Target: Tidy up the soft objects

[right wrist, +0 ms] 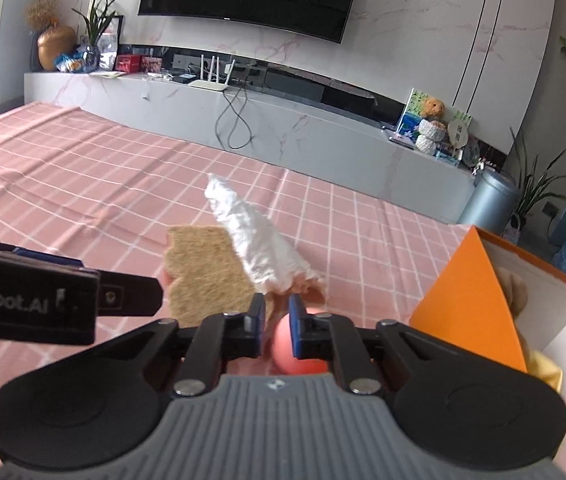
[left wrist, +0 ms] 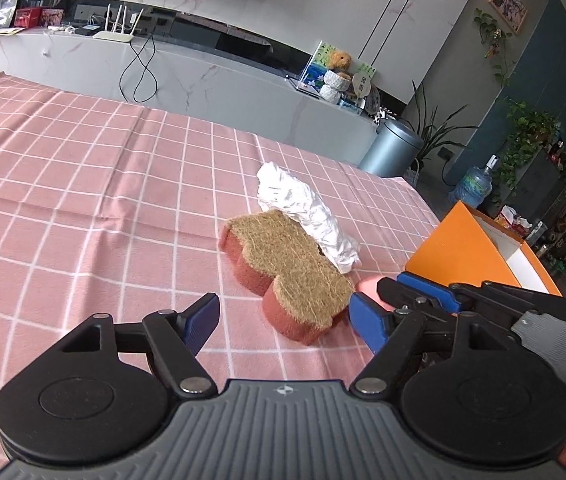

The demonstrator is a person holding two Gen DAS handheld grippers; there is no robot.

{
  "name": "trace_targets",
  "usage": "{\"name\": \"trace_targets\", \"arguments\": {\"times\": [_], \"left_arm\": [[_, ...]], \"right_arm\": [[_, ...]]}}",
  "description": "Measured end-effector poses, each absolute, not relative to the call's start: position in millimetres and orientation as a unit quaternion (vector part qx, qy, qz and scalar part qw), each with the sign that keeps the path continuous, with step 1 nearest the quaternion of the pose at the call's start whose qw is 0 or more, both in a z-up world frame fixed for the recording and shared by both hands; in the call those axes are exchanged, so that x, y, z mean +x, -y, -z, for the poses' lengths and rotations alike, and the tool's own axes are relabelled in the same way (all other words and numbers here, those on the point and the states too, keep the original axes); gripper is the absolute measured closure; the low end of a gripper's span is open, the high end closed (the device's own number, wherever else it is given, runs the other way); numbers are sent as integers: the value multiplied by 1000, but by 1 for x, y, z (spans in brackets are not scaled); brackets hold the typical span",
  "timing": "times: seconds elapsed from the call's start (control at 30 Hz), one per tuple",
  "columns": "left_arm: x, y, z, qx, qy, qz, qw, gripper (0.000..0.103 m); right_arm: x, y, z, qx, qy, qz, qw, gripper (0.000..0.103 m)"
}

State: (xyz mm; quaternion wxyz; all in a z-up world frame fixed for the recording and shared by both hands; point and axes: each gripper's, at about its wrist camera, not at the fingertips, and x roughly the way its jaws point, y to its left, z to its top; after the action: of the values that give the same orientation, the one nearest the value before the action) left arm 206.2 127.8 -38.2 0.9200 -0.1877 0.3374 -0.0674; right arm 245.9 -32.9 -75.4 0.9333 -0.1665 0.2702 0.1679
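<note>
A red sponge with a tan scouring top [left wrist: 287,268] lies on the pink checked cloth, also in the right wrist view [right wrist: 203,276]. A crumpled white tissue [left wrist: 307,216] leans on its far side [right wrist: 259,244]. My left gripper [left wrist: 283,320] is open, its fingers on either side of the sponge's near end. My right gripper [right wrist: 277,326] is nearly shut, its blue pads [right wrist: 295,328] by a pink ball [right wrist: 299,352] lying on the cloth below them; whether they grip it is unclear. The ball's edge shows in the left wrist view [left wrist: 371,286].
An orange box [right wrist: 471,300] stands open at the right with a plush toy [right wrist: 517,288] and something yellow inside; it also shows in the left wrist view [left wrist: 463,248]. The cloth-covered table [left wrist: 83,180] stretches left. A TV console stands beyond the far edge.
</note>
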Motion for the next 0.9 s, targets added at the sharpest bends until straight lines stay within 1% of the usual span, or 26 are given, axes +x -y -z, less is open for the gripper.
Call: {"name": "trace_targets", "arguments": {"times": [0.07, 0.13, 0.2, 0.23, 0.3, 0.33, 0.37, 0.4, 0.57, 0.6, 0.67, 0.7, 0.77, 0.83, 0.9], "left_arm": [[214, -126, 40, -184, -342, 67, 919, 25], [223, -124, 40, -182, -347, 70, 917, 27], [231, -122, 42, -183, -355, 70, 914, 38], [234, -121, 43, -184, -359, 71, 912, 41], [240, -120, 46, -187, -366, 75, 909, 52], [243, -119, 48, -188, -370, 75, 907, 54], [246, -118, 49, -188, -374, 76, 905, 61], [248, -117, 51, -189, -377, 77, 903, 64], [245, -120, 56, -207, -384, 76, 897, 66], [244, -120, 55, -208, -386, 76, 896, 70], [240, -123, 54, -210, -385, 73, 896, 72], [240, -125, 53, -209, -386, 70, 896, 76], [239, -126, 52, -204, -389, 66, 896, 80], [238, -128, 50, -201, -388, 63, 898, 80], [236, -130, 47, -206, -379, 64, 900, 78]], "right_arm": [[256, 30, 79, -172, -272, -166, 932, 97], [265, 27, 83, -177, -275, -167, 930, 99], [270, 23, 88, -186, -278, -168, 927, 100], [273, 22, 90, -190, -279, -169, 926, 101], [276, 18, 94, -200, -282, -168, 923, 102], [278, 17, 96, -203, -286, -167, 921, 102], [280, 17, 98, -201, -292, -169, 920, 103], [280, 18, 98, -197, -293, -173, 920, 103], [276, 16, 96, -175, -304, -189, 917, 103], [276, 16, 96, -162, -308, -193, 917, 103], [275, 16, 94, -135, -320, -203, 916, 103], [273, 15, 93, -126, -324, -214, 913, 103], [267, 10, 93, -128, -321, -222, 912, 103], [263, 6, 93, -144, -313, -217, 913, 103], [261, 10, 87, -135, -309, -222, 915, 103]]}}
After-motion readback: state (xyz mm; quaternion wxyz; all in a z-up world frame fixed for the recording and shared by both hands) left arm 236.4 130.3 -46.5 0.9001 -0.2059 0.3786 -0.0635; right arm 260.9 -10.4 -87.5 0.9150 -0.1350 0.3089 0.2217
